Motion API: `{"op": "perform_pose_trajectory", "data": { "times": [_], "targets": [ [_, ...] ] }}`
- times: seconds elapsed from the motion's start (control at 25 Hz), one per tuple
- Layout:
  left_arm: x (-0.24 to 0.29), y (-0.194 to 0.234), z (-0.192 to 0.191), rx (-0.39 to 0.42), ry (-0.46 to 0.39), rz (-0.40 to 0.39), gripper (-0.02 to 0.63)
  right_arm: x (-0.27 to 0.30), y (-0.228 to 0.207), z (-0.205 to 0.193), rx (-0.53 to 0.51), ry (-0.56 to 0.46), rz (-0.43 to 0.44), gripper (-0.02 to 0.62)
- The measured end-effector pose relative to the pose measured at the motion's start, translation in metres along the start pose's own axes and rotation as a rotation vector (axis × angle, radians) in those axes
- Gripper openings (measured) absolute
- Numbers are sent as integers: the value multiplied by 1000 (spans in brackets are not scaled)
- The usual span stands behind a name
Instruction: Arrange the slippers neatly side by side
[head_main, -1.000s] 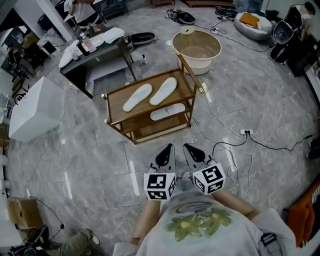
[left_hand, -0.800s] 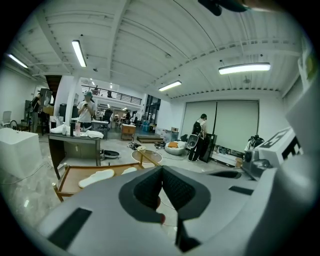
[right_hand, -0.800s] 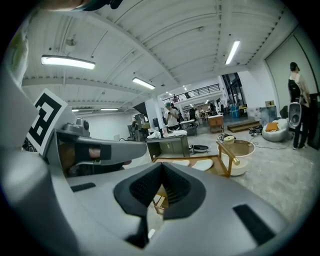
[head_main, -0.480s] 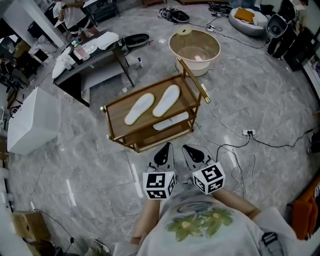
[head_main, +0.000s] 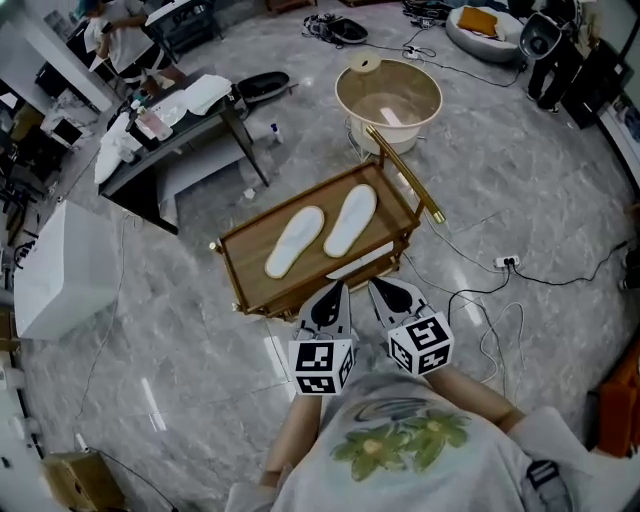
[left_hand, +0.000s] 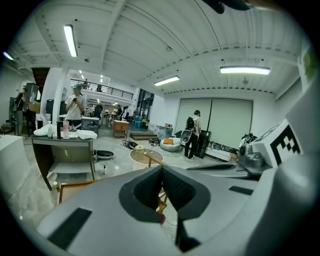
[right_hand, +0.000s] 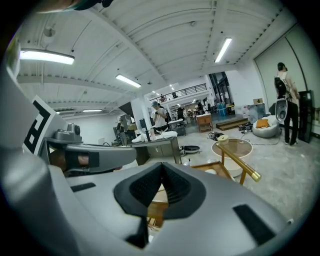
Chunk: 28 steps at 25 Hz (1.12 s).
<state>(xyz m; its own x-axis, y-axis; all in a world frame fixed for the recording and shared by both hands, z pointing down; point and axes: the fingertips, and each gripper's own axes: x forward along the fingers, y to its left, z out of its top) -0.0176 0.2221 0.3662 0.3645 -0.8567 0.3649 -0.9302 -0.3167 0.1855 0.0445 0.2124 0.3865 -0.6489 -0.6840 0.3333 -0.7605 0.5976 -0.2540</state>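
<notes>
I held both tools low and close together just before the near edge of the cart (head_main: 247, 266). Each was clenched on nothing: the left gripper (head_main: 337, 289) had its pads pressed together with only floor and cart frame beyond them, and the right gripper (head_main: 379, 288) was the same. I judged that sensible for a carry, since shut jaws snag nothing, though they would have to part before any grasp.

The two slippers (head_main: 293, 242) lay soles up on the top shelf, slanting from near left to far right and almost parallel. The right-hand one (head_main: 350, 219) sat further along than its mate, so to my eye the pair was not yet squared up.

A third slipper (head_main: 362, 266) on the lower shelf showed only as a pale strip under the top board. The grippers covered the cart's near right corner. From either gripper view I saw mostly grey housing, and could not pick out the slippers with any confidence.
</notes>
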Motion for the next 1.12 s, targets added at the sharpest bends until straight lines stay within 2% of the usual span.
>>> {"op": "perform_pose_trajectory", "data": {
  "times": [0.2, 0.48, 0.76, 1.12],
  "targets": [
    [12, 23, 2, 38, 22, -52, 15, 30, 0, -6, 38, 15, -46, 6],
    [30, 54, 1, 34, 42, -81, 15, 50, -13, -17, 93, 40, -112, 6],
    [55, 63, -9, 5, 83, -99, 15, 70, -24, -12, 127, 40, -116, 6],
    [86, 81, -12, -14, 128, -71, 15, 106, -46, -17, 177, 126, -93, 16]
  ]
}}
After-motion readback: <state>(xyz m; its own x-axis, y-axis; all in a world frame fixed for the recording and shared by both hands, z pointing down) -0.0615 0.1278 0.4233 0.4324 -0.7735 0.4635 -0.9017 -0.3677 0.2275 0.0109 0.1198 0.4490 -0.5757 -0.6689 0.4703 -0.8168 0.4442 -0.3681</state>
